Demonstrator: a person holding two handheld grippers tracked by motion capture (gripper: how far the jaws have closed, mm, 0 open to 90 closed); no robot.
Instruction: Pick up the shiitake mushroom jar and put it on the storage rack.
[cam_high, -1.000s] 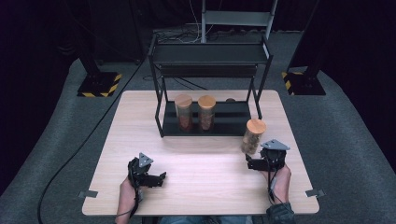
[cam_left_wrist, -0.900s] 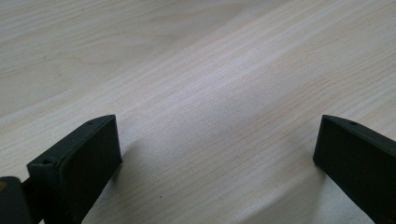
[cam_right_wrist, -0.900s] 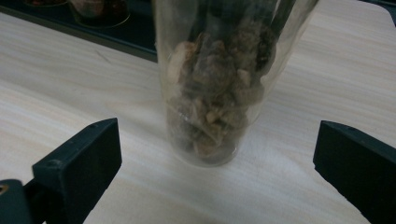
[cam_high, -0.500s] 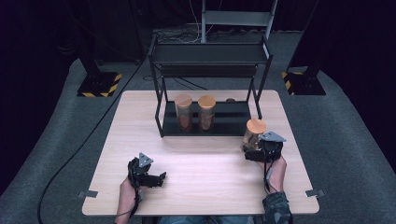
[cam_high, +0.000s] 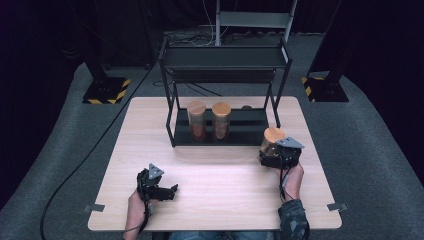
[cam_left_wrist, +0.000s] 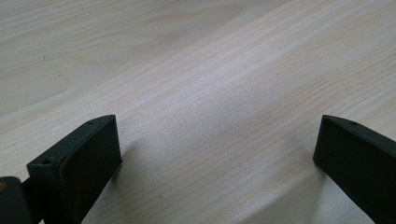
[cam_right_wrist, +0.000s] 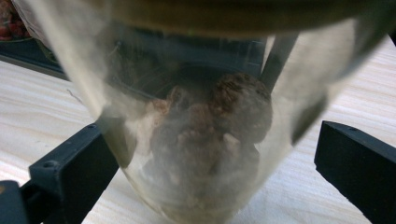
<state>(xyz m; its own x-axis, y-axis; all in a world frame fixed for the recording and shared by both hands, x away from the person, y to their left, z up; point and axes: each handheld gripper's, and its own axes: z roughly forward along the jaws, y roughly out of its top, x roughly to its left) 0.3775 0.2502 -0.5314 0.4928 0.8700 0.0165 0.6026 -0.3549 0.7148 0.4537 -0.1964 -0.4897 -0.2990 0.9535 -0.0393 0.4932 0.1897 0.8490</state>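
We have the right gripper (cam_high: 272, 157) up against the glass jar (cam_high: 270, 143) with the wooden lid, which stands on the worktop (cam_high: 220, 180) just in front of the black rack's (cam_high: 225, 95) right front leg. In the right gripper view the jar (cam_right_wrist: 196, 140) sits between our jaws, which stand wide: the left jaw is at or very near the glass, the right jaw well clear of it with bare wood showing in the gap. So we are around the jar but not clamped on it. Brown lumps (cam_right_wrist: 210, 135) lie in its lower part. Beyond the jaws the rack's dark lower shelf and a leg show through the glass, close behind the jar.

Our left gripper (cam_high: 167, 192) rests low over the near left part of the worktop, jaws spread wide with only plain wood (cam_left_wrist: 210, 93) between and ahead of them. There we have open room on every side, and the near edge of the worktop is just behind the hand.

Two more lidded jars (cam_high: 196, 120) stand side by side on the rack's lower shelf, well to the left of the right jaws
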